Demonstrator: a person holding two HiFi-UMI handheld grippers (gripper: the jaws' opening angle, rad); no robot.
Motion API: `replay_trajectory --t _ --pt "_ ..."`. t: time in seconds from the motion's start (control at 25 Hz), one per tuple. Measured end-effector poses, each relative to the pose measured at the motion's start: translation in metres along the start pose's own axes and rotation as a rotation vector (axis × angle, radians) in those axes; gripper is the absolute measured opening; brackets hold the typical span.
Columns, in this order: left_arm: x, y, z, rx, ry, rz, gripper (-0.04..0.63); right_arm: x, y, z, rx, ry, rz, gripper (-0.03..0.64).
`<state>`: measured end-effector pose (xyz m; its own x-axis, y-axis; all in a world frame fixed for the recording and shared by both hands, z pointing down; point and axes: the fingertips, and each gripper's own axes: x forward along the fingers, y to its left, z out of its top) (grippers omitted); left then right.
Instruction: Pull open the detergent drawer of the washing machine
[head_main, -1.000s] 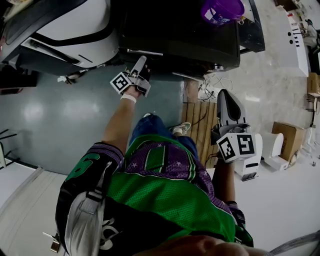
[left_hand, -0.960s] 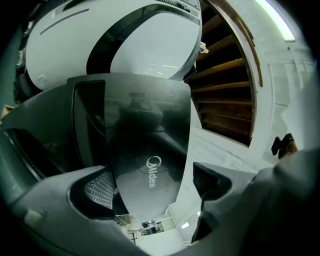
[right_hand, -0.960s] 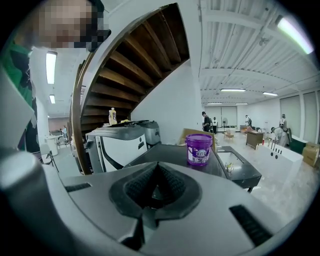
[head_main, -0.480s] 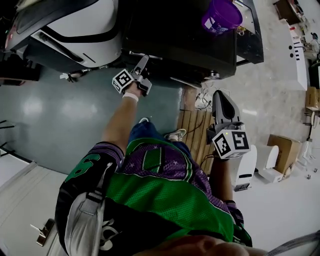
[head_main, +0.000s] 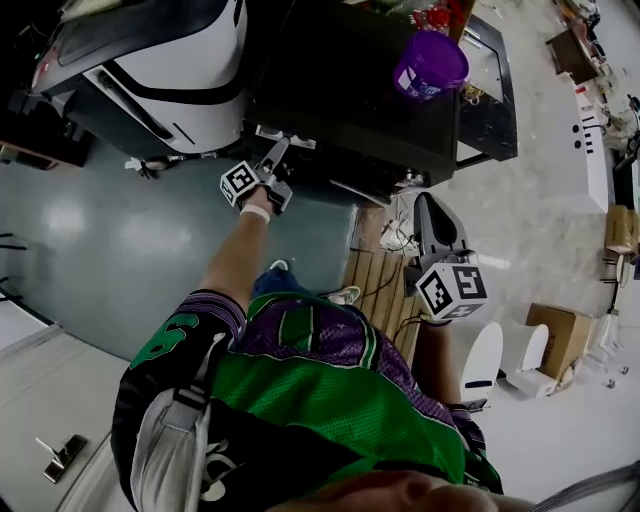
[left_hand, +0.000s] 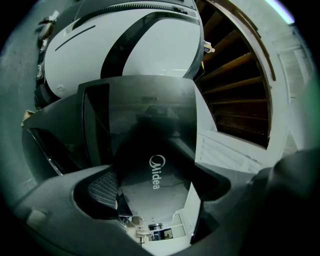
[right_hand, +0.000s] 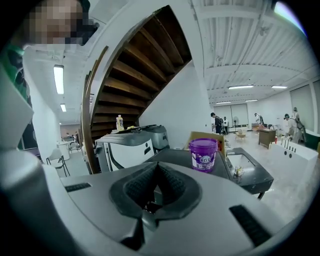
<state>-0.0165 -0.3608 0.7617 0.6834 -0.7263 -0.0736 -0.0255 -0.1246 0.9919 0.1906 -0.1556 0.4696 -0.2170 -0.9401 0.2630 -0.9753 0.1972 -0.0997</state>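
The black washing machine (head_main: 350, 80) stands at the top of the head view with a purple tub (head_main: 430, 65) on its lid. My left gripper (head_main: 272, 160) reaches its front edge, where a light strip of the detergent drawer (head_main: 287, 136) shows. In the left gripper view the dark drawer front with the Midea logo (left_hand: 156, 172) fills the gap between my fingers (left_hand: 102, 189), and the jaws are closed on it. My right gripper (head_main: 430, 215) hangs apart at the right, shut and holding nothing. The purple tub (right_hand: 203, 154) shows beyond it.
A white-and-black machine (head_main: 170, 60) stands left of the washer. Wooden slats (head_main: 380, 290) and cables (head_main: 400, 235) lie on the floor by the person's feet. A cardboard box (head_main: 555, 335) and white parts (head_main: 500, 355) sit at the right. A wooden staircase (right_hand: 130, 75) rises behind.
My left gripper stays at the washer's front edge. My right gripper has drifted a little up and left in the view. The head camera has shifted.
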Motion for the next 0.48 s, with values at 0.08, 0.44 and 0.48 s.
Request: replay_trajectory --t 0.08,0.44,0.48 --pt "-0.003 0.000 -0.001 -0.001 -0.001 0.009 0.446 -0.002 -0.003 0.003 -0.004 -0.008 0.002 -0.002" --pt "-0.027 -0.002 -0.010 -0.011 0.008 -0.006 0.446 -0.008 0.002 0.022 -0.004 -0.054 0.014 -0.002" --pt "-0.030 -0.002 -0.012 -0.012 0.014 -0.004 0.445 -0.008 0.004 0.023 -0.004 -0.059 0.015 -0.002"
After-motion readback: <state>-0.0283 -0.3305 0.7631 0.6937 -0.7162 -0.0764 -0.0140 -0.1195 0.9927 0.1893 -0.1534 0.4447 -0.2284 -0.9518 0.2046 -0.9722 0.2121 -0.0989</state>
